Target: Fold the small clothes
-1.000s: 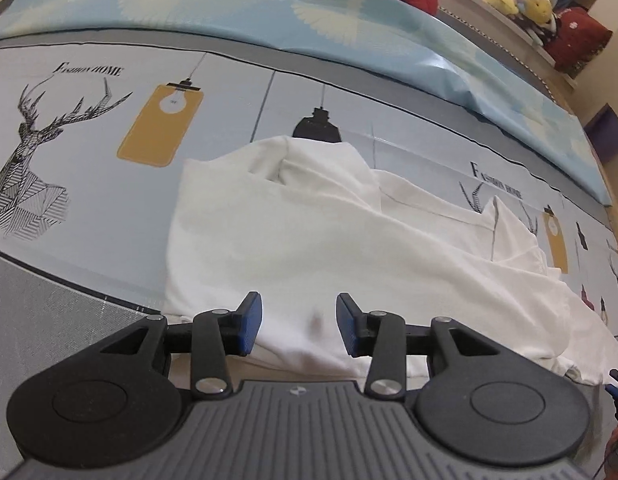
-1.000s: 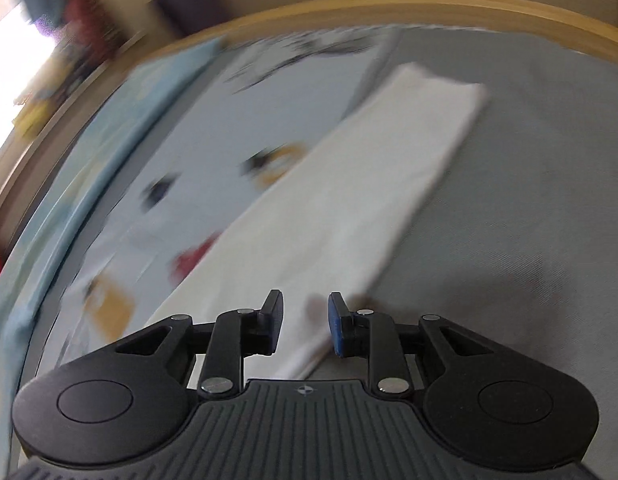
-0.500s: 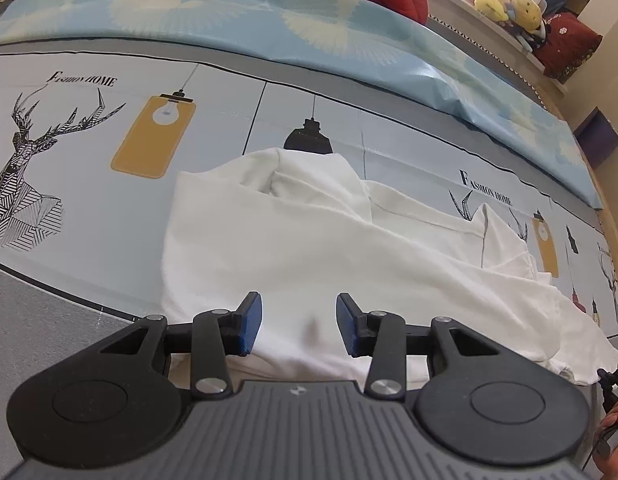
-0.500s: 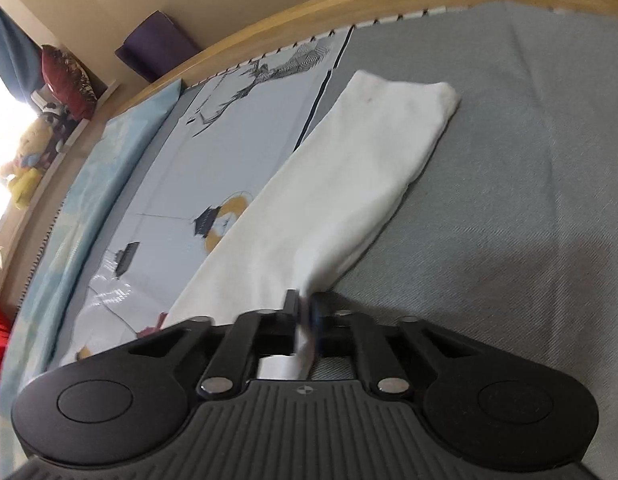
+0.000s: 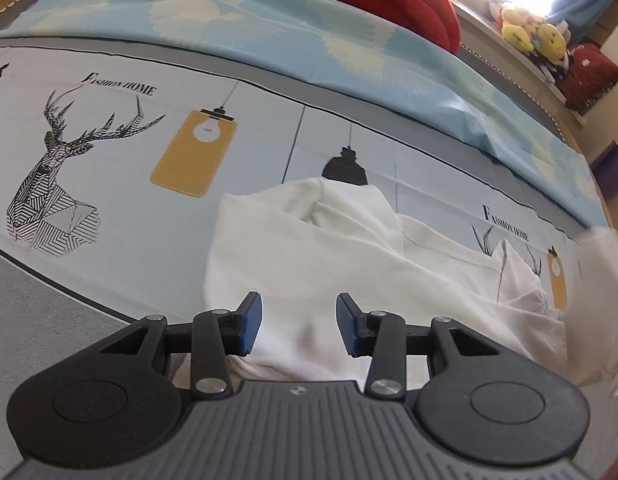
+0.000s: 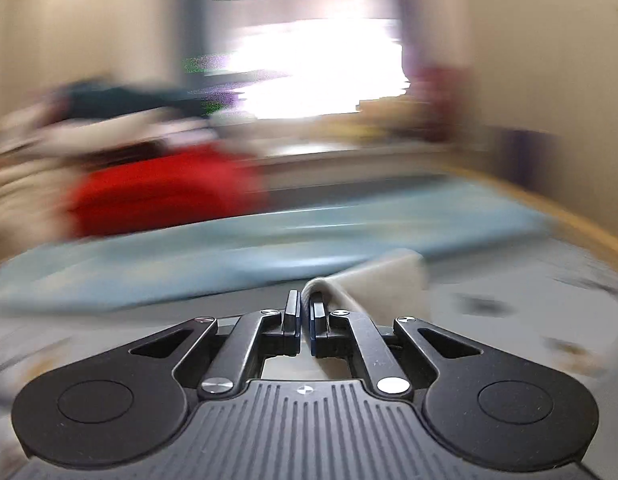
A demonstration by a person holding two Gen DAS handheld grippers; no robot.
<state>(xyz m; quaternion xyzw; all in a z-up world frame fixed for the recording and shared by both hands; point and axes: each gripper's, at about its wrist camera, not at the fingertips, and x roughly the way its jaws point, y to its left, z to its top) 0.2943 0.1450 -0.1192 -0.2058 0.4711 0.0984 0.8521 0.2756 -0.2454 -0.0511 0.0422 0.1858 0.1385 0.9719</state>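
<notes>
Left gripper (image 5: 299, 322) wide apart, empty, over crumpled white cotton garment (image 5: 349, 264); right gripper (image 6: 305, 320) pinching garment fold at 1 o'clock (view blurred).

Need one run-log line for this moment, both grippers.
left gripper: open, over white garment on bed sheet | right gripper: shut on garment end, view blurred

White garment (image 5: 349, 264) is soft matt cloth, creased – bed sheet (image 5: 109, 184) looks smooth printed fabric, left gripper (image 5: 299, 322) matt black plastic, shiny metal rivets.
</notes>
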